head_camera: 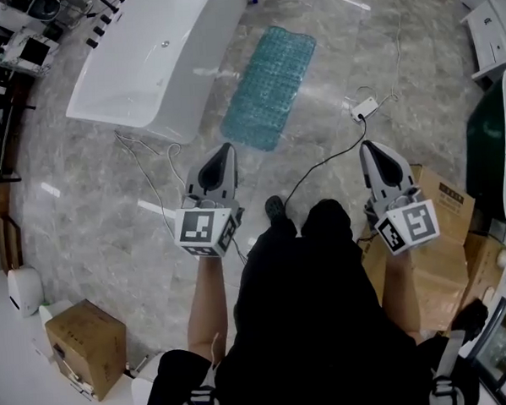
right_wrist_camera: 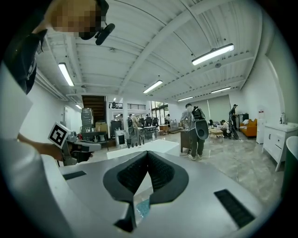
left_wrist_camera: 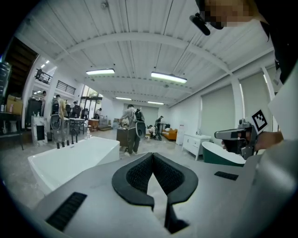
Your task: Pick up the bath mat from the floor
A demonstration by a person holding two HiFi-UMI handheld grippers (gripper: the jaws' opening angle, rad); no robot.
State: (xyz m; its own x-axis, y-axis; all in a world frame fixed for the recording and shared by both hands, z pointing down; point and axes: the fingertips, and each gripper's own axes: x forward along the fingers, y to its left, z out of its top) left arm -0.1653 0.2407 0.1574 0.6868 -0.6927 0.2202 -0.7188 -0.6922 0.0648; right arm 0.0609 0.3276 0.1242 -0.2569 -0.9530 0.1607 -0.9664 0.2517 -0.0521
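Left tool (head_camera: 225,150): jaws closed, empty.
Right tool (head_camera: 370,147): jaws closed, empty.
Risk: bath mat (head_camera: 270,88) lies flat well ahead of both; unopened jaws would likely just shove it.
Hazard: cable (head_camera: 323,164) between the tools may snag.

Teal bath mat (head_camera: 270,88) on grey floor (head_camera: 92,197)

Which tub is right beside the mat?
The white tub, along the left edge of the mat. The dark green tub stands away at the right.

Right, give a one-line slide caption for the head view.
Left gripper and right gripper, both shut and empty, point toward the teal bath mat lying on the floor beside the white bathtub.
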